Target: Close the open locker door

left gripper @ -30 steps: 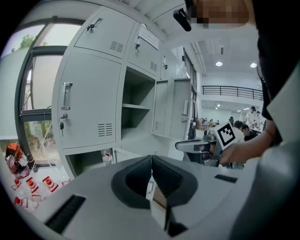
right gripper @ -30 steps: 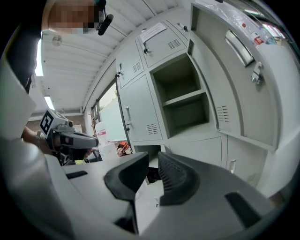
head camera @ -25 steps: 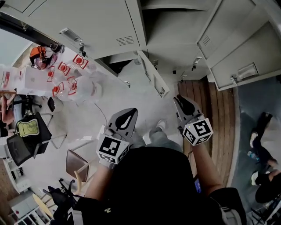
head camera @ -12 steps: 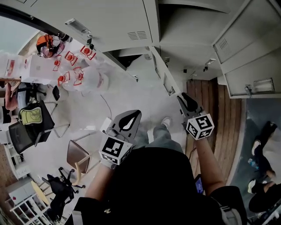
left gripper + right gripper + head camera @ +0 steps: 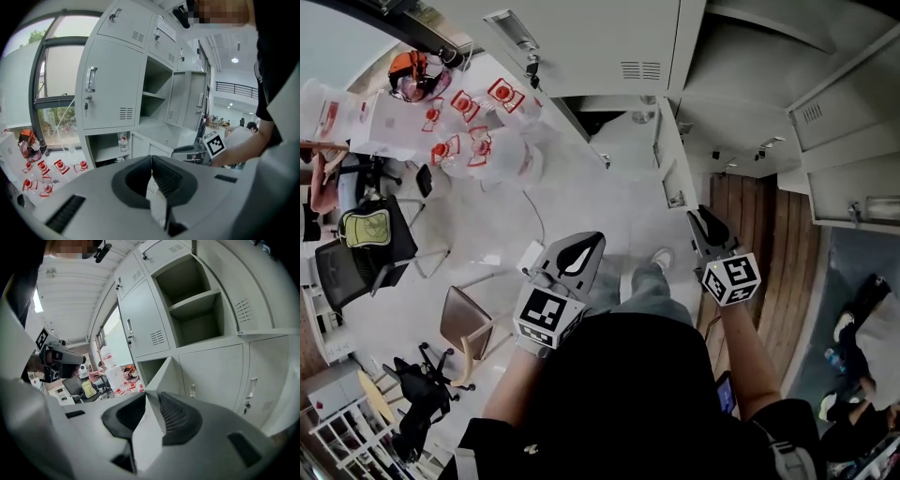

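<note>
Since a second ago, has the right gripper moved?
Yes: the right gripper has drawn leftward, closer to the handle edge of the open locker door.

Clear bags with red prints (image 5: pixel 464 141) heaped on the pale floor (image 5: pixel 581 225), orange bundle (image 5: pixel 411 73) just beyond them, yellow-green backpack (image 5: pixel 366 228) beside a black chair (image 5: pixel 342 277), brown chair (image 5: pixel 467 323) nearer, wooden floor strip (image 5: pixel 759 244) over right.

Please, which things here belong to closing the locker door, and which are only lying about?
For the job: open lower locker door; right gripper, jaws together, near its edge; left gripper, jaws together.

Lying about: brown chair; yellow-green backpack; bottle inside the lower locker; red-labelled containers.
</note>
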